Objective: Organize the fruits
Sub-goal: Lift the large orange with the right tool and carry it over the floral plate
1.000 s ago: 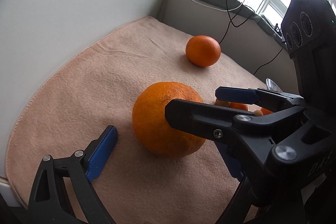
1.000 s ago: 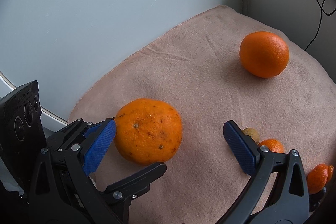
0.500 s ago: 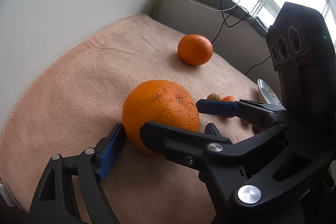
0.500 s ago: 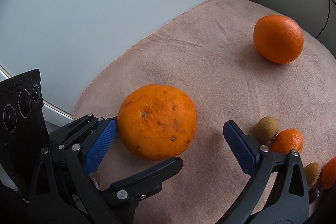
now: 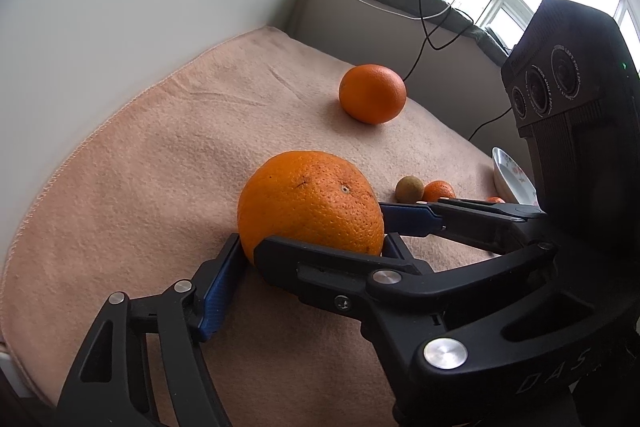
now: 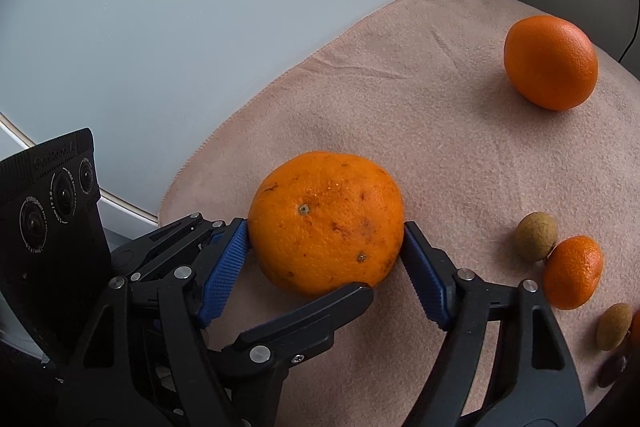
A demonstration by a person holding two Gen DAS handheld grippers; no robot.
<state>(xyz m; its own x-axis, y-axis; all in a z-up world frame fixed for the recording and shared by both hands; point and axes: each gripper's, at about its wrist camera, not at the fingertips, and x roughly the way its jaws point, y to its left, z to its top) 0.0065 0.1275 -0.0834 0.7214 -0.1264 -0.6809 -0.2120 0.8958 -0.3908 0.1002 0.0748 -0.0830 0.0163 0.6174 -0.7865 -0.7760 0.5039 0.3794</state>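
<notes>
blanket: I have a peach fleece blanket [image 6: 460, 131] spread as the work surface; I judge the soft nap keeps round fruit from rolling off.

big orange: The large orange [image 6: 326, 223] sits on the blanket near its front-left edge, in the middle of both wrist views, stem scar up. All 4 pads are around it, so I read it as the fruit I am picking first.

right gripper: My right gripper [image 6: 326, 255] has just been closing, with the big orange between its jaws. Both blue pads [image 6: 424, 279] now touch the fruit's flanks low down, so I count it as gripping the orange.

left gripper: My left gripper [image 5: 308, 255] comes in from the other side and has also just been closing around the same orange. Its near pad [image 5: 222, 291] meets the rind; the far finger crosses in front of the fruit, and I cannot tell if that pad presses.

second orange: A smaller, smoother orange [image 6: 550, 63] lies well apart, toward the far corner of the blanket, untouched.

small fruit: 1 mandarin [image 6: 572, 273] touches a brown longan-like fruit [image 6: 536, 231] to the right; 1 more brown fruit [image 6: 614, 327] lies nearer the edge.

dish: A white patterned dish [image 5: 510, 175] shows at the blanket's right side, probably where the fruit goes.
</notes>
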